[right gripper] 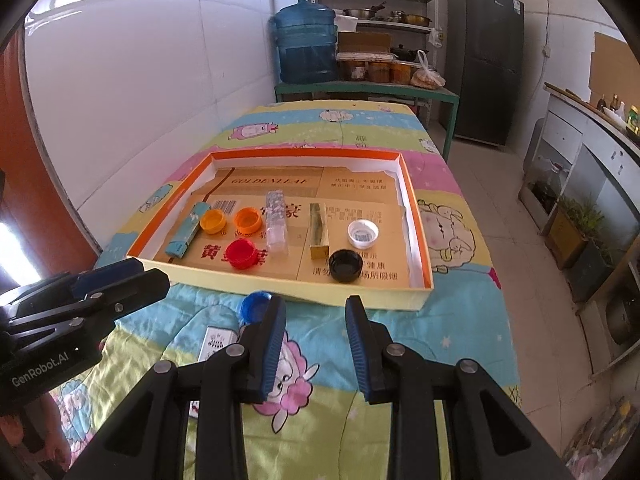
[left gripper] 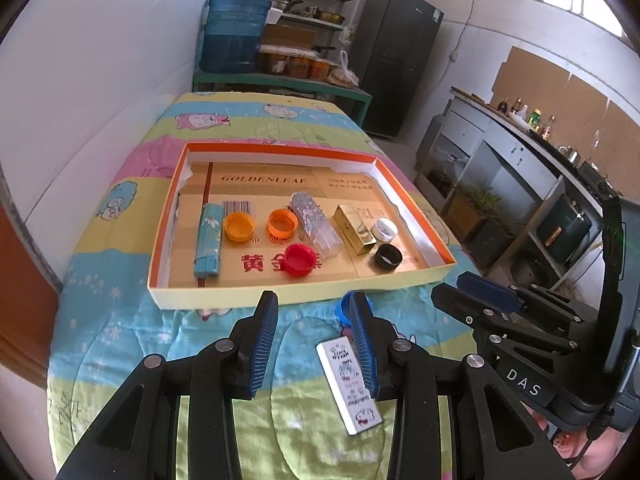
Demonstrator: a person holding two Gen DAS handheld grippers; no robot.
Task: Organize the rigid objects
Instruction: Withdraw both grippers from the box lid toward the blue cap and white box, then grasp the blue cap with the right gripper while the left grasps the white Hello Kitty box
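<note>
A shallow tray (left gripper: 224,294) (right gripper: 380,298) with an orange rim lies on the cartoon blanket. It holds a blue lighter (left gripper: 208,240), two orange caps (left gripper: 239,229), a red cap (right gripper: 241,254), a clear glittery box (left gripper: 316,224), a gold box (right gripper: 319,230), a white cap (right gripper: 363,234) and a black cap (right gripper: 346,266). In front of the tray, a blue cap (right gripper: 254,306) and a white patterned box (left gripper: 348,384) rest on the blanket. My left gripper (left gripper: 314,304) hangs open above them, empty. To its right, my right gripper (right gripper: 316,308) is open and empty too.
The blanket (left gripper: 120,340) covers a table against a white wall on the left. Beyond the table's far end stand a water jug (right gripper: 306,40), shelves of pots and a dark fridge (right gripper: 484,64). A counter with bottles runs along the right.
</note>
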